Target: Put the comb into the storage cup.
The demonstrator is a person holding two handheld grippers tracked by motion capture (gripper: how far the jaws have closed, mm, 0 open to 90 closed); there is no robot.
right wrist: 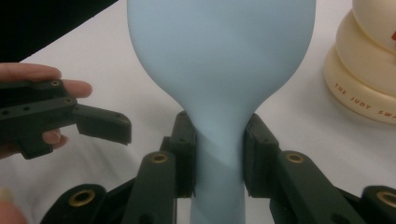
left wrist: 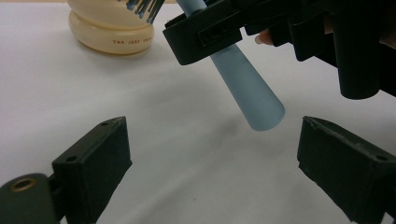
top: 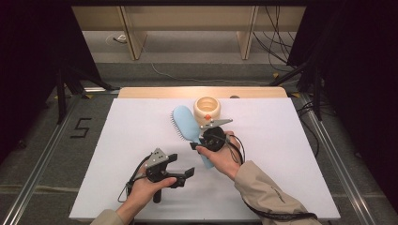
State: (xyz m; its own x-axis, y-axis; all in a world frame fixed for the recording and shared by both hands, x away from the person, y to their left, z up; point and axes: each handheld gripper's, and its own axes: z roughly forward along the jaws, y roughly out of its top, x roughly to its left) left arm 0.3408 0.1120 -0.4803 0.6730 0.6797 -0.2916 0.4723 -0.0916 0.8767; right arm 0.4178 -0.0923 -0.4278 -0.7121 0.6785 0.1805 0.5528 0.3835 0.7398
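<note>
A light-blue hairbrush (top: 184,123) is held above the middle of the white table, head toward the back and bristles facing left. My right gripper (top: 201,140) is shut on its narrow neck. In the right gripper view the two pads squeeze the neck of the hairbrush (right wrist: 219,56) from both sides, with that gripper (right wrist: 219,156) at the bottom. My left gripper (top: 180,165) is open near the front left, with nothing between its jaws. In the left gripper view the round end of the brush handle (left wrist: 247,88) hangs just ahead of that open gripper (left wrist: 212,149).
A cream ringed pot (top: 207,108) with an orange bit at its front stands just behind the brush, and it is also visible as the pot (left wrist: 112,32) and the pot (right wrist: 364,74). The white sheet (top: 281,154) covers the table. Cables trail from both grippers.
</note>
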